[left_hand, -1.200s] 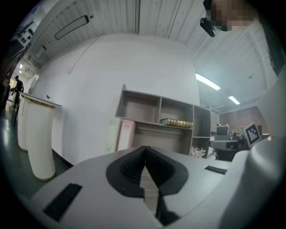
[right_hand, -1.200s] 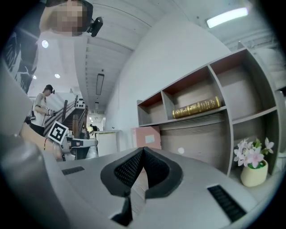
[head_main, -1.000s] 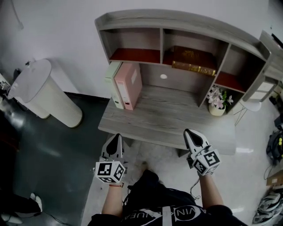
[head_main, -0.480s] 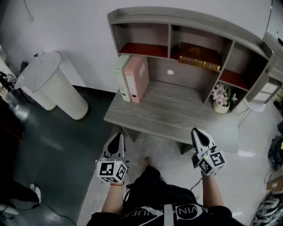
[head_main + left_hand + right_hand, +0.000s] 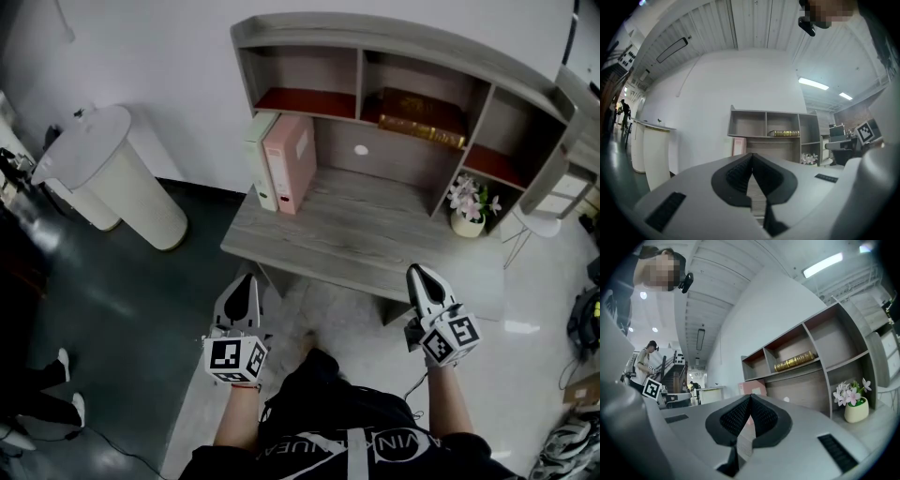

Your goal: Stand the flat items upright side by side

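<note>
Matt grey wood-grain desk [image 5: 356, 248]; glossy pale floor [image 5: 534, 375]; gilt-edged book [image 5: 422, 114].

Looks like an office to me: wooden counter [image 5: 375, 234] with a shelf unit [image 5: 403, 161], ring binders [image 5: 289, 161], strip lights [image 5: 813, 83] overhead.

Left hand-held gripper [image 5: 246, 282], right hand-held gripper [image 5: 418, 274] closed (empty).

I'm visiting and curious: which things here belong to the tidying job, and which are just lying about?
Job: pink binder and pale green binder, upright side by side on the desk; left claw and right claw, both shut and empty.
Lying about: brown book flat in the shelf, flower pot, white round stand.
</note>
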